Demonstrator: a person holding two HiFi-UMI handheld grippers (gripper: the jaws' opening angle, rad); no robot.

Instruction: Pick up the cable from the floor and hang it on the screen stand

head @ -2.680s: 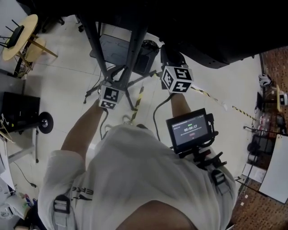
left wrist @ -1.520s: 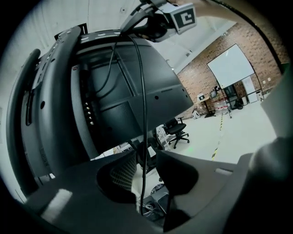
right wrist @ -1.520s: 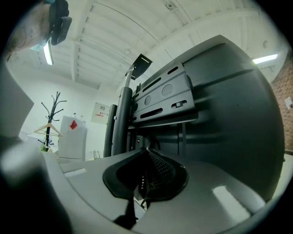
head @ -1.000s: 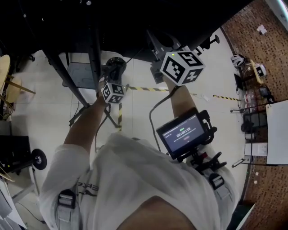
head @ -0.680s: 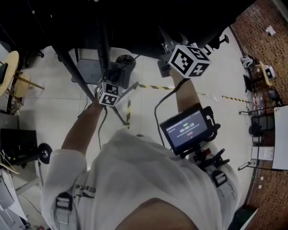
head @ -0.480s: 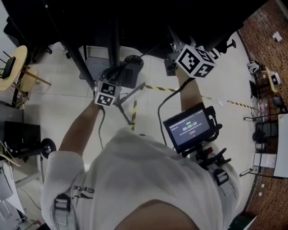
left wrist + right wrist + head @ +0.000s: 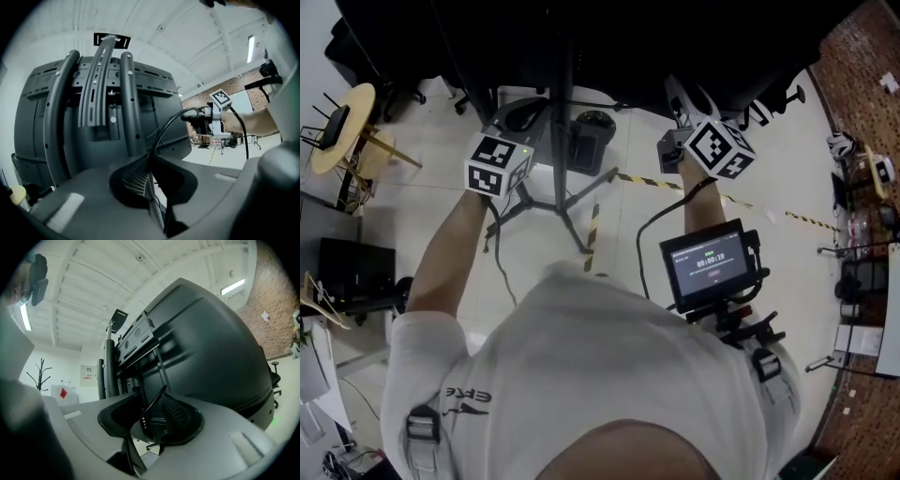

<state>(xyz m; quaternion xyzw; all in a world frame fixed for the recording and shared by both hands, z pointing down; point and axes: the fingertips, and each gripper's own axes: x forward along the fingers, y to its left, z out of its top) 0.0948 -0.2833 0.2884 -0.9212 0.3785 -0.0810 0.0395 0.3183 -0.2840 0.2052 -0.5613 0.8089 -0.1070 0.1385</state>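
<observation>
The left hand-held gripper (image 7: 149, 165) has its jaws pinched narrow on the black cable (image 7: 161, 133). The cable rises from between them in an arc to the right and reaches the right hand-held gripper (image 7: 151, 414). That gripper's jaws have just been opening and now stand apart. The cable slants across the gap between its 2 pads, and I cannot tell whether it touches either. Both grippers are raised above the floor (image 7: 441, 211), near the dark back of the screen (image 7: 206, 343). The left one faces the curved arms of the screen stand (image 7: 98, 79). In the head view the stand's pole and spread legs show between the 2 grippers, on their far side.
</observation>
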